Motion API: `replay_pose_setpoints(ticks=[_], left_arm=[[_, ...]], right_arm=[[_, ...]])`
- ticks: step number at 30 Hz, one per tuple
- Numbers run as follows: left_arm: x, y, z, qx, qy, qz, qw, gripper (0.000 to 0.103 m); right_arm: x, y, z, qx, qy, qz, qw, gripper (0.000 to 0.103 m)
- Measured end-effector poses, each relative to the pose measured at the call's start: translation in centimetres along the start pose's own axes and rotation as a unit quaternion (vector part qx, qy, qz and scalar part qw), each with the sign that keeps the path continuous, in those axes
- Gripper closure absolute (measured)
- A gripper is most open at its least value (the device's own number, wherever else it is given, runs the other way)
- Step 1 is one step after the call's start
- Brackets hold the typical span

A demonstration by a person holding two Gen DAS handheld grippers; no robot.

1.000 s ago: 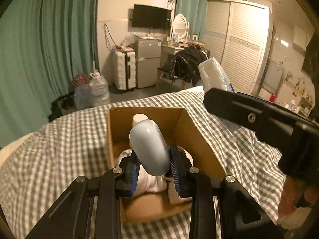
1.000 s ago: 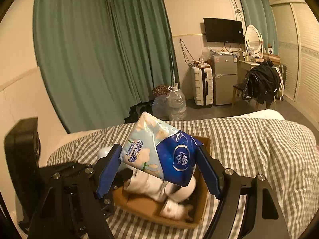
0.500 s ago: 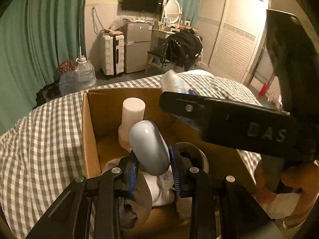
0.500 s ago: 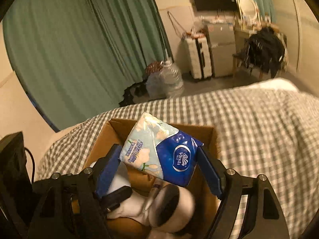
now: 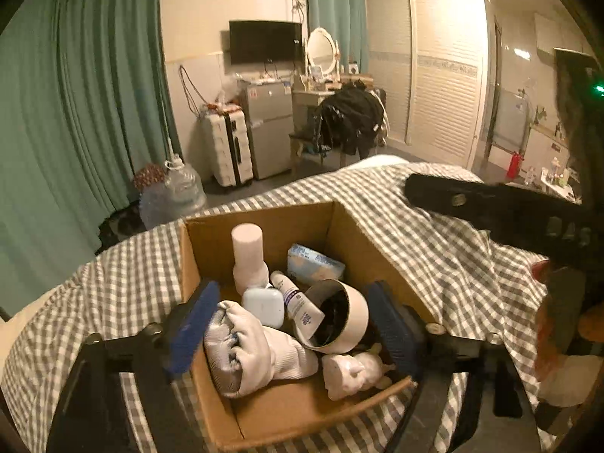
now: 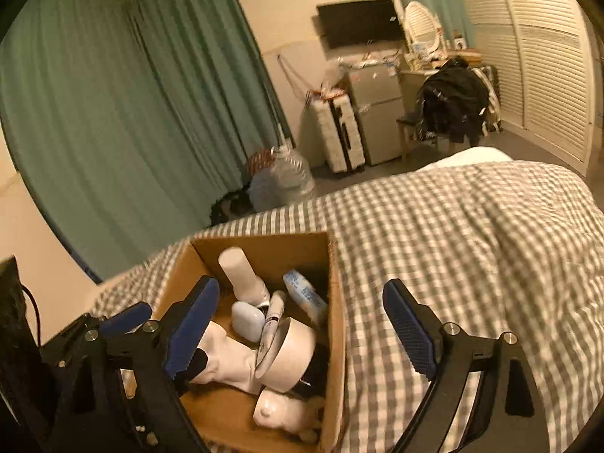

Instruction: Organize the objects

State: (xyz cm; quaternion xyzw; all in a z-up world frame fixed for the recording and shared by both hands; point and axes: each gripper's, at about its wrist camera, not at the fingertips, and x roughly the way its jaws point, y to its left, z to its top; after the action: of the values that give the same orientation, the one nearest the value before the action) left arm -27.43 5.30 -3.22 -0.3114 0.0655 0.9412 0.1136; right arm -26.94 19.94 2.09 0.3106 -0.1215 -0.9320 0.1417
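Both drops look done: left gripper point(image 5: 290, 326) and right gripper point(image 6: 302, 326) gape empty over the cardboard box point(image 5: 351, 234), jaws just opened, so next fetch more

Brown cardboard box point(image 5: 351, 238), grey-and-white checked bedcover point(image 5: 445, 249), teal curtains point(image 5: 75, 113), blue-and-white tissue pack point(image 5: 315, 266)

Dim, warm yellowish indoor light fills both views, with black vignetting at the rounded corners. Fisheye distortion bends the curtains point(image 5: 75, 120) and wardrobe point(image 6: 540, 49) near the edges. The checked bedcover point(image 6: 472, 234) at the right looks motion-blurred.
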Motion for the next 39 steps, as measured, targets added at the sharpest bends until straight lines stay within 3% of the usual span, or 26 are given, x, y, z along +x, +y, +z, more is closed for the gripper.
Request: replay_pose_setpoints(ticks=[5,13,19,24,27,39], left_arm=[[-2.9,0.6,0.2,-0.014,-0.014,0.03,0.9994,0.008],[-8.3,1.2,0.2,-0.045,-0.06,0.06,0.9954,0.001],[-9.8,1.0,-1.4,-0.052,-0.05,0.082,0.9941,0.001],[-10.7,0.8,-2.7,-0.06,-0.058,0.108,0.9906,0.001],[-11.3,0.7,-3.3,-0.072,-0.074,0.131,0.986,0.001],[-11.4,1.6,-3.6,-0.073,-0.072,0.146,0.984,0.0]], right_arm=[[-4.8,1.2,0.0,-0.034,-0.042,-0.026,0.998,0.013],[-10.1,2.5,-1.1,-0.077,-0.075,-0.05,0.993,0.007],[-13.2,2.1,-1.4,-0.06,-0.12,-0.046,0.99,0.005],[-13.5,2.2,-2.8,-0.073,-0.134,-0.048,0.987,0.005],[-12.5,2.5,-3.6,-0.089,-0.119,-0.05,0.988,0.005],[-9.2,3.3,-5.2,-0.126,-0.085,-0.069,0.986,0.005]])
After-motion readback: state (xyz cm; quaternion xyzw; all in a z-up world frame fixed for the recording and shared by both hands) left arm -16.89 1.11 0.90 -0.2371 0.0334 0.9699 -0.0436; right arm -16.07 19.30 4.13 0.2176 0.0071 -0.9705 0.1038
